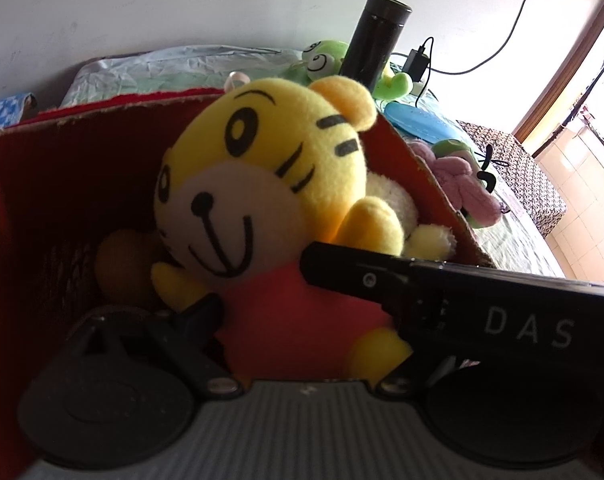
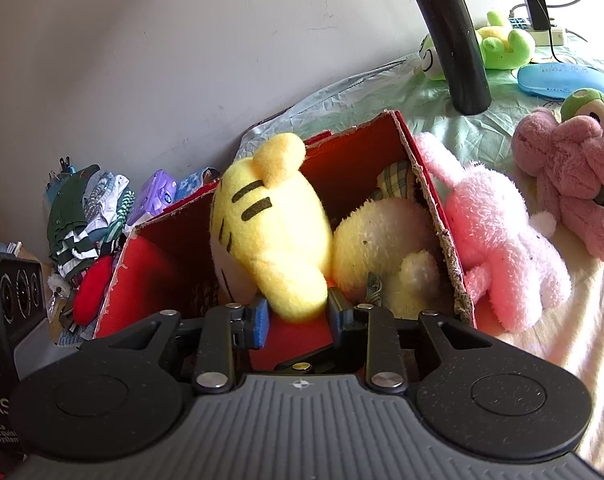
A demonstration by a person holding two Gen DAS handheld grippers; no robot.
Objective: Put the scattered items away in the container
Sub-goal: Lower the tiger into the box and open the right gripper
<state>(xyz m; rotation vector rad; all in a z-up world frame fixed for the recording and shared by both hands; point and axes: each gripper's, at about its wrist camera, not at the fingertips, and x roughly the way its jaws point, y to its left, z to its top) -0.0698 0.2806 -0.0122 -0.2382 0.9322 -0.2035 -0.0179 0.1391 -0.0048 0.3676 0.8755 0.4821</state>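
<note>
A red cardboard box stands on the bed; it also shows in the left wrist view. A yellow tiger plush in a red shirt sits inside it, seen face-on in the left wrist view. My right gripper is shut on the tiger's arm, over the box. My left gripper sits at the tiger's red body; its right finger is hidden behind the other gripper's body, so its state is unclear. A pale yellow plush lies in the box too.
A pink plush leans on the box's right wall. A mauve plush, green frog plushes, a blue case and a black flask lie on the bed. Folded clothes are at the left.
</note>
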